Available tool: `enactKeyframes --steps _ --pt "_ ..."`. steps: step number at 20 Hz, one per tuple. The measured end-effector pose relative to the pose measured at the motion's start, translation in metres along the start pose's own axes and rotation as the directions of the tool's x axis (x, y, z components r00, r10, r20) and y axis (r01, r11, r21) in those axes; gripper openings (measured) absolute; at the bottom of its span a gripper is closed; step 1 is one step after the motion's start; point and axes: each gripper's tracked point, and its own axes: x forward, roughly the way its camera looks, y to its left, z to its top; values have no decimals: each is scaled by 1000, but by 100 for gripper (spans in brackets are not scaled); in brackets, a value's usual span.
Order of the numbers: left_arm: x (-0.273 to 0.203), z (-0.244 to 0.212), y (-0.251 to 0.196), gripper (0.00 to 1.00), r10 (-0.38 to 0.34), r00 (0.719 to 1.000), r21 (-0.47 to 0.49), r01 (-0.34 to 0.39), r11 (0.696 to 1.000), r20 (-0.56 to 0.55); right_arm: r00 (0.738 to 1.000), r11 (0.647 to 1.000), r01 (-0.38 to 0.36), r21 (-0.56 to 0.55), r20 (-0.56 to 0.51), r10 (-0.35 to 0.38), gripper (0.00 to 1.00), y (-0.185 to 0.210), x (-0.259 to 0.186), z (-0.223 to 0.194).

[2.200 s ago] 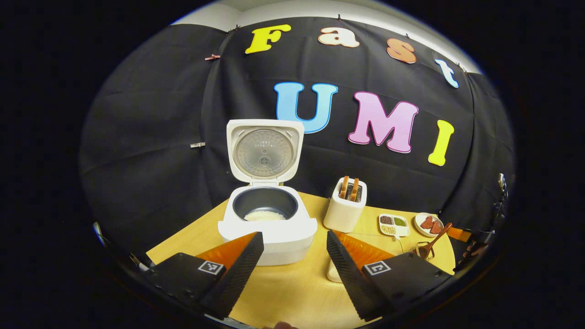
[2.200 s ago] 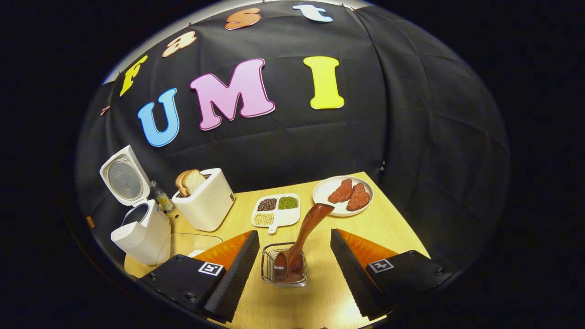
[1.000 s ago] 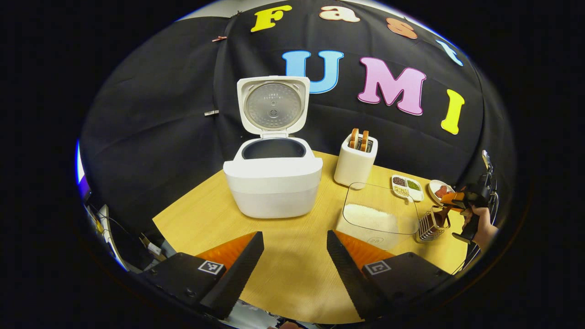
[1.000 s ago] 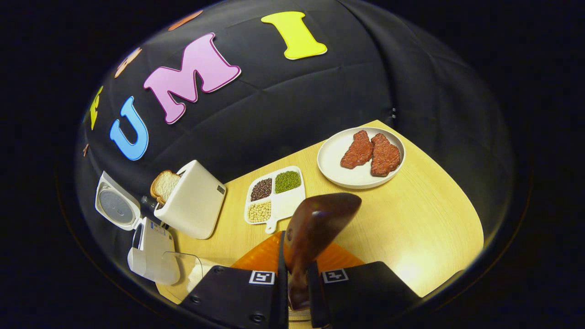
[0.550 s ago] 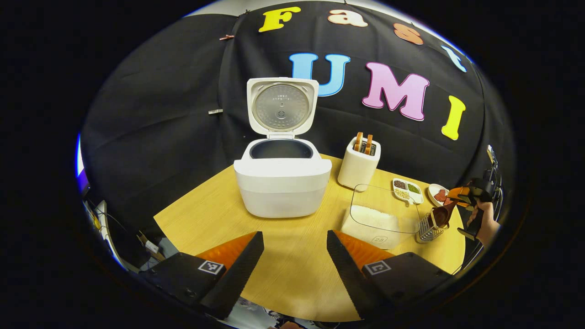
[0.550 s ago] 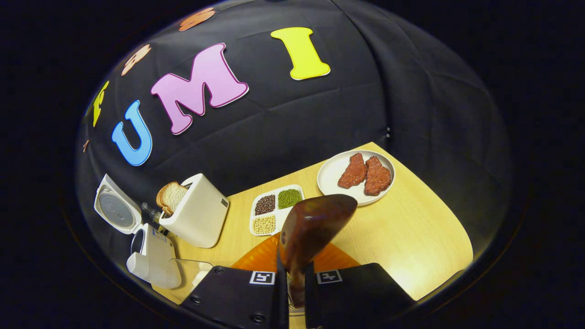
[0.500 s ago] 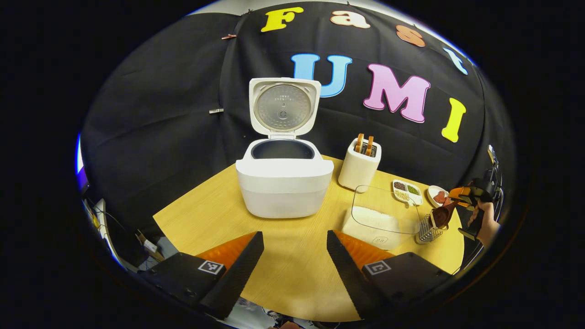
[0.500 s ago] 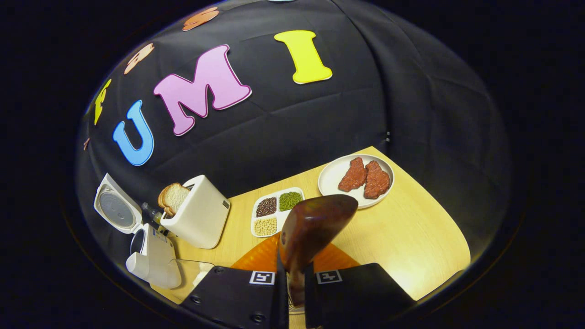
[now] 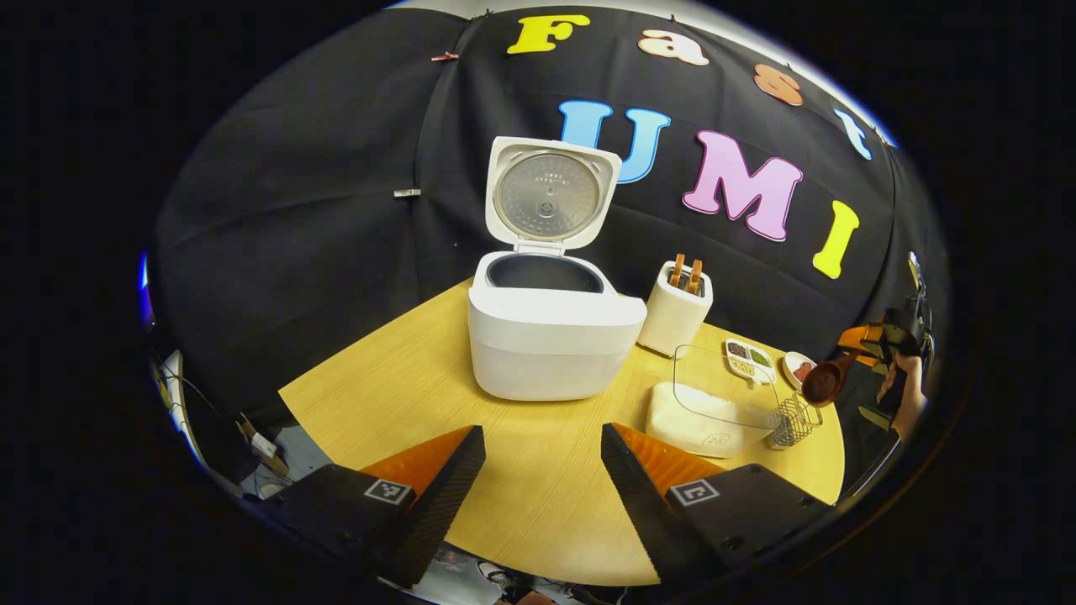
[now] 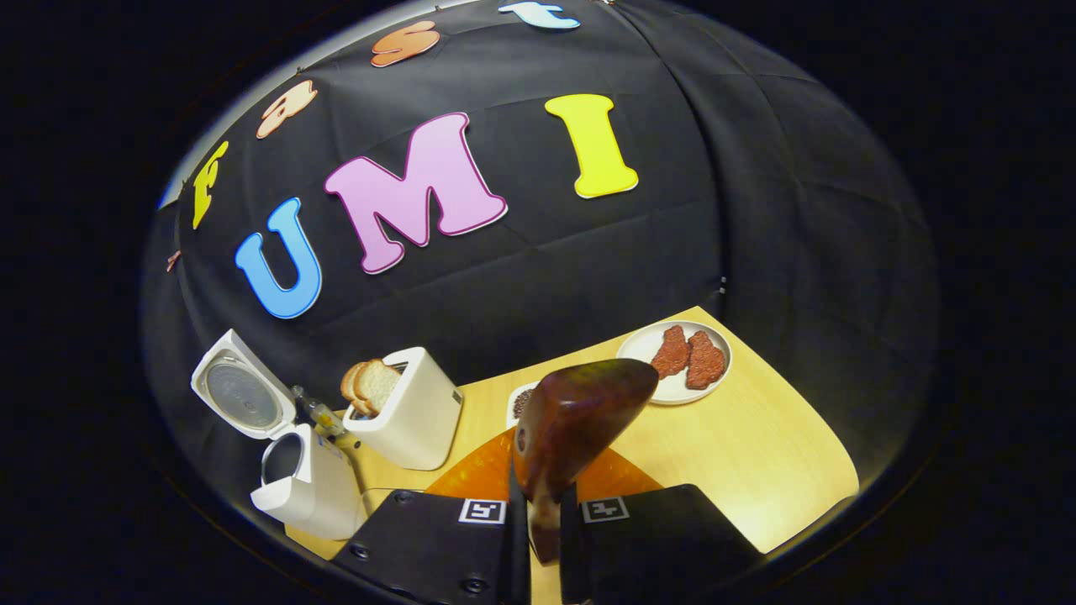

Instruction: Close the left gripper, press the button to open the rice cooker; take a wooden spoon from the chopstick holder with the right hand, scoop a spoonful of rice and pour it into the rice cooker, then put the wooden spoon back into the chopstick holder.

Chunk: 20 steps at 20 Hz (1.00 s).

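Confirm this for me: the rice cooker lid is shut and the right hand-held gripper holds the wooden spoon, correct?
Not quite: the rice cooker lid stands open, as the left gripper view shows. The right hand-held gripper does hold the wooden spoon.

The rice cooker is white, its inner pot dark grey and the underside of its raised lid silvery with a dotted ring; the toaster is cream, with 2 golden-brown bread slices; the table is pale yellow wood grain; the wooden spoon is glossy reddish brown; the rice is white in a clear box; the far plate is white, with 2 dark red patties.
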Motion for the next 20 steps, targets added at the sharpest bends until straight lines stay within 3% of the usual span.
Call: enactKeyframes --steps 4,9,16,20 --pt "0 -2 13 96 -32 1000 20 32 999 -2 997 997 -71 -33 35 72 18 50 -10 -1" --pt "9 -5 20 96 -70 997 42 71 997 -12 990 984 -136 -114 19 139 18 98 0 -35" --pt "36 -30 34 98 -118 991 85 123 989 -68 996 940 -81 -331 -8 83 18 96 29 -106" --pt "56 -29 35 96 -153 985 62 158 985 -80 999 927 -42 -373 -2 45 18 91 39 -133"
